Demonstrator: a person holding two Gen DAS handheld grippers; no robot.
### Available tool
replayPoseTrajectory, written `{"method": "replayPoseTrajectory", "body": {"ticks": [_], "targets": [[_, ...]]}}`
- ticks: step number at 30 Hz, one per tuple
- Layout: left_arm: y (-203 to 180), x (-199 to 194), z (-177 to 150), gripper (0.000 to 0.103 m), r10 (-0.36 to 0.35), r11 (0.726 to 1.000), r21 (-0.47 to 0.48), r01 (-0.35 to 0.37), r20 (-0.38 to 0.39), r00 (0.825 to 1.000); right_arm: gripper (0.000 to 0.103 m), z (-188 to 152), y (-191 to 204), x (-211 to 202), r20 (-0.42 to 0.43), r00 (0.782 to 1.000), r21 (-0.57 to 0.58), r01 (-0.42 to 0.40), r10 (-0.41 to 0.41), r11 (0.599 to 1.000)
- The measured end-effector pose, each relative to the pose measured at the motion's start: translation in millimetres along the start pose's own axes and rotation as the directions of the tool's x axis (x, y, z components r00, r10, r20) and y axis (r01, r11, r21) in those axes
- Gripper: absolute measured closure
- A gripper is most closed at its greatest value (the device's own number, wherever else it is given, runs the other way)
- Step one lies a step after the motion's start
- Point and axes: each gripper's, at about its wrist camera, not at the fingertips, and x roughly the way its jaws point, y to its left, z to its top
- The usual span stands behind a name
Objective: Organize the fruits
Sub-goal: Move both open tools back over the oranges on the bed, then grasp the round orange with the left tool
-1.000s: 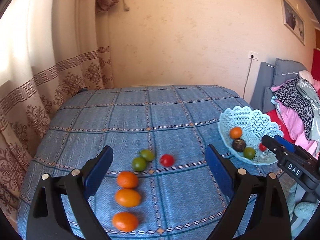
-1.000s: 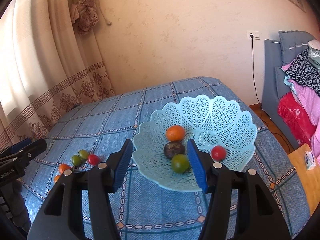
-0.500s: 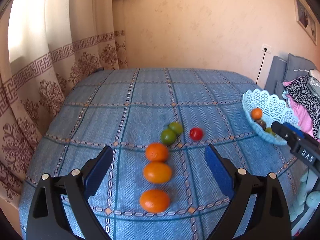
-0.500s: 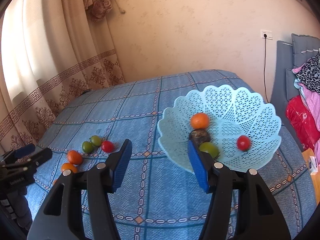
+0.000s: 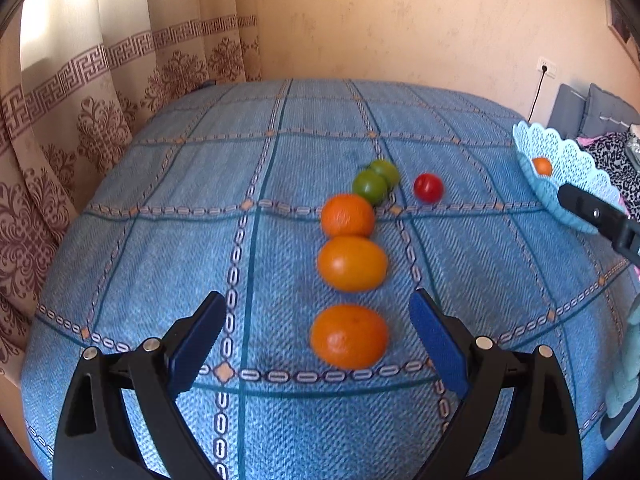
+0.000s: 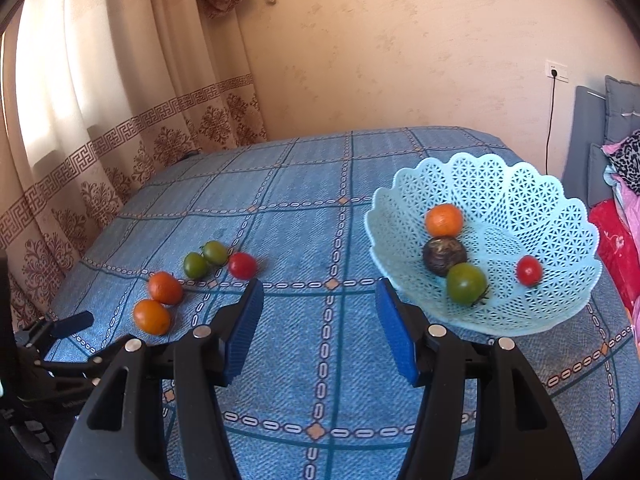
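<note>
Three oranges lie in a row on the blue checked cloth: the nearest orange (image 5: 349, 336), a middle orange (image 5: 352, 263) and a far orange (image 5: 347, 215). Behind them sit two green tomatoes (image 5: 370, 186) and a red tomato (image 5: 428, 187). My left gripper (image 5: 316, 320) is open, its blue pads either side of the nearest orange without touching it. My right gripper (image 6: 318, 312) is open and empty, left of the pale blue lattice basket (image 6: 516, 196). The basket holds an orange (image 6: 443, 220), a dark fruit (image 6: 444, 256), a green tomato (image 6: 466, 283) and a red tomato (image 6: 529, 270).
A patterned curtain (image 5: 60, 120) hangs along the table's left side and a plain wall stands behind. At the right are a grey headboard (image 6: 596, 148) and piled clothes (image 6: 628, 168). The other gripper's tip (image 5: 596, 216) shows in front of the basket.
The left gripper has dropped and closed in on the row of oranges, which now look much larger. The right gripper has swung left, so the basket has slid to the right of its fingers.
</note>
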Motion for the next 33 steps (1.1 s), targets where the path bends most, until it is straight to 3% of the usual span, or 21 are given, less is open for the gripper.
{"method": "replayPoseTrajectory", "body": {"ticks": [6,15,22,28,33], "targets": [[5,12,-6,0.012,-0.001,1.000,-0.022,0.000,-0.042,0.999,0.043,-4,12,6,-0.022,1.000,-0.027,-0.015,0.015,1.000],[0,15,-9,0.034,-0.057,0.998,-0.001,0.057,-0.060,0.997,0.043,-10,28,18,-0.061,0.997,-0.052,-0.044,0.041,0.998],[-5,9,-13,0.060,-0.126,0.992,0.009,0.127,-0.052,0.991,0.043,-15,46,26,-0.094,0.993,-0.089,-0.080,0.071,0.993],[8,3,-13,0.061,-0.103,0.994,-0.027,0.102,-0.033,0.994,0.043,-19,64,37,-0.146,0.982,-0.108,-0.138,0.122,0.985],[32,-2,-9,0.061,-0.040,0.997,-0.068,0.040,-0.002,0.999,0.043,-21,79,48,-0.195,0.963,-0.107,-0.208,0.185,0.972]]}}
